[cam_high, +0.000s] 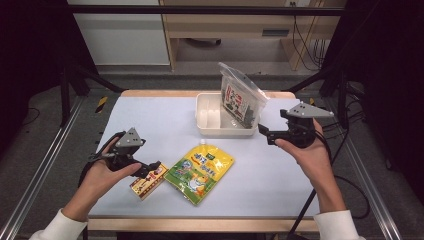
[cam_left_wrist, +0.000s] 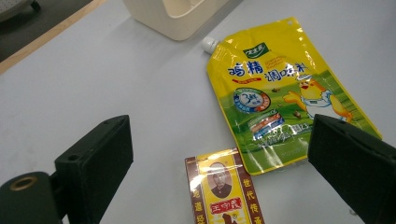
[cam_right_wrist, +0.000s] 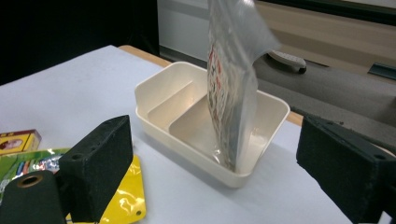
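On the pale worktop (cam_high: 150, 115), you are working through a packing job: the cream tray (cam_high: 206, 121) at the far side is already holding a clear packet (cam_high: 240, 97) that is standing upright in its right-hand compartment, its top leaning toward the far left, while the left compartment looks bare. Nearer you, the yellow pouch (cam_high: 200, 171) is lying flat with its white spout toward the tray, and just to its left the small red-and-yellow box (cam_high: 148, 181) is lying close beside the pouch. Your left tongs (cam_left_wrist: 219, 154) are hanging spread wide just above the box, gripping nothing, so picking up the box seems to be the step in hand; the next move would call for lowering them and closing across its narrow sides. Your right tongs (cam_right_wrist: 210, 172) are also spread and empty, pointing at the tray from its near right. The pouch is carrying blue Chinese characters reading 鸡精调味料 with a cartoon chicken; the box is showing a small portrait and Chinese lettering too small to read.
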